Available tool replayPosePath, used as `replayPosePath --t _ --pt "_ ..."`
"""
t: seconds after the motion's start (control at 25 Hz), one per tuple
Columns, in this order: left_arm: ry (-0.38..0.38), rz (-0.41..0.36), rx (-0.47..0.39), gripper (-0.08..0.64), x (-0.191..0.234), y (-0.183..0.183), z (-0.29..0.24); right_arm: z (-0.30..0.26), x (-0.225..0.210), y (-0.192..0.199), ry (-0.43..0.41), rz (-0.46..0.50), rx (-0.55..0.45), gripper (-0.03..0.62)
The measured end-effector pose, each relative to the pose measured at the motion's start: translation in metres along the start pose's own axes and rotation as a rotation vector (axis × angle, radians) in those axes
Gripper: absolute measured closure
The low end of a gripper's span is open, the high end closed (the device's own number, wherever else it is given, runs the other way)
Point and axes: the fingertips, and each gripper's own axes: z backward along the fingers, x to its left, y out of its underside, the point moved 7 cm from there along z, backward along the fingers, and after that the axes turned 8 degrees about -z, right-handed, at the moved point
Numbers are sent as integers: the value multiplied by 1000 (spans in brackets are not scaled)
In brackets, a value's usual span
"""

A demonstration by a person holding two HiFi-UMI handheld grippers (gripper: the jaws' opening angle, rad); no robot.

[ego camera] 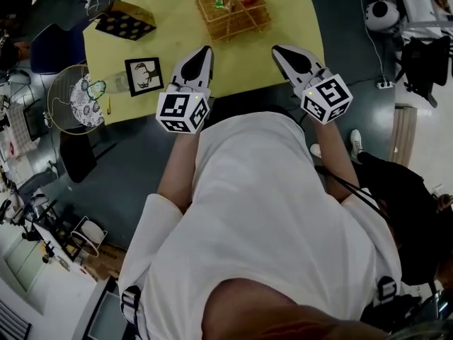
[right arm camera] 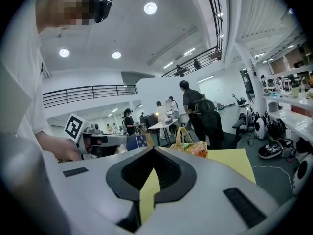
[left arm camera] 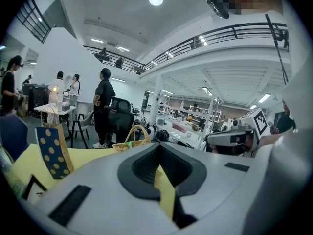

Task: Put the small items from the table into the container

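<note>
Hovering left gripper, right gripper, closed, empty; basket beyond

Yellow table below me now: wicker basket standing on it, a polka-dot bag lying left of the basket, a black-framed picture left and nearer me.

Basket far-centre on table; bag far-left; frame, prob., nearer.
</note>
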Motion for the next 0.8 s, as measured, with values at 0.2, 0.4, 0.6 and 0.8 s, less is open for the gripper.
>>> replayPosePath --t 0.2,0.4,0.6,0.8 --pt "-16 -39 -9 552 -1 2 19 -1 10 10 -16 2 4 577" --pt "1 -66 -40 552 -4 1 43 5 33 14 0 23 -23 577" --pt "30 -87 -82 552 -8 5 82 17 73 21 31 55 -59 577" --pt "79 -101 -100 552 -15 11 133 41 122 33 73 48 -91 577"
